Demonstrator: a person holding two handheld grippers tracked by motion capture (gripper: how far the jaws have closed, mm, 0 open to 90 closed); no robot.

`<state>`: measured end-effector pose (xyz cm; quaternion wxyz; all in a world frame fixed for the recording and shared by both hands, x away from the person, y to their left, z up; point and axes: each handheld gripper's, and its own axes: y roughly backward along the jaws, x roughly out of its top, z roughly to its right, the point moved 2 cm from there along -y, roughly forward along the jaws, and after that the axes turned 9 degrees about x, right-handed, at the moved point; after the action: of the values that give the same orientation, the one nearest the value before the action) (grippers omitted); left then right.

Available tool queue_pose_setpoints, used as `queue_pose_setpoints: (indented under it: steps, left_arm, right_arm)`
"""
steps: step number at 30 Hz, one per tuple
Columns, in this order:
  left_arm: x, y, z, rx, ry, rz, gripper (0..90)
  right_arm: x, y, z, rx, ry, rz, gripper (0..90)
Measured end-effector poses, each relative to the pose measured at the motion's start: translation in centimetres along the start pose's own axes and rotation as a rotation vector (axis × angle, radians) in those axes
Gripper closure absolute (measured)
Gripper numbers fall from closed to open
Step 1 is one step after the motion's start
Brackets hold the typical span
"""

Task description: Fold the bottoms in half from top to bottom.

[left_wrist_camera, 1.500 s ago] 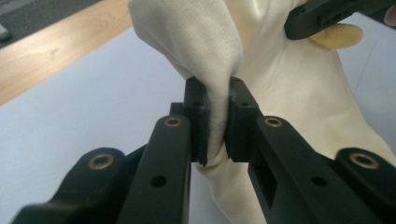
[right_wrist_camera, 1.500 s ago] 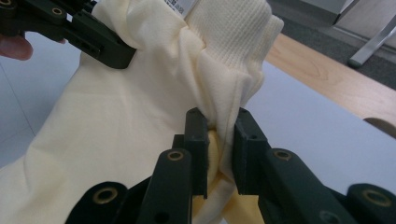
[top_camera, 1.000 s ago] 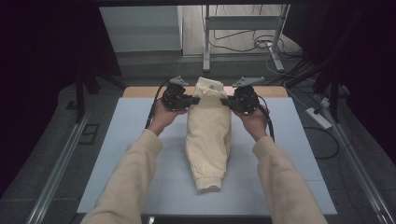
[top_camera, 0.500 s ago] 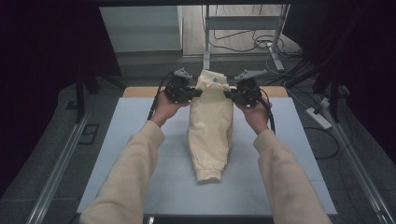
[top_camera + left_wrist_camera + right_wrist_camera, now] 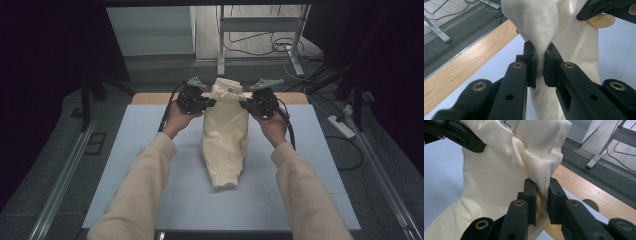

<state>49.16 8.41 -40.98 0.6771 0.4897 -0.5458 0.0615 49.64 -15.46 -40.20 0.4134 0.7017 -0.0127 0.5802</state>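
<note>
Raised the cream garment (image 5: 225, 135) slightly higher toward frame centre-top than before; left tool (image 5: 209, 103) and right tool (image 5: 246, 104) clamped on its top corners.

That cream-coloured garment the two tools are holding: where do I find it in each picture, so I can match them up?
High view: the cream garment lies mid-table, its far end lifted between both grippers.
Left gripper view: it hangs at centre and right, pinched between the left gripper jaws.
Right gripper view: it spreads over the left and centre, bunched between the right gripper jaws.
Shared landmark: the wooden strip along the table's far edge, seen left in the left gripper view, right in the right gripper view.
</note>
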Motion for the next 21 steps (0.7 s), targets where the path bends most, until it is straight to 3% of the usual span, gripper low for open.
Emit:
queue_pose_setpoints:
  steps: [21]
  left_arm:
    - [-3.8,-0.9,1.4,-0.051,0.009,-0.012,82.0]
  right_arm:
    - [-3.5,-1.2,-1.0,0.026,0.018,-0.029,78.5]
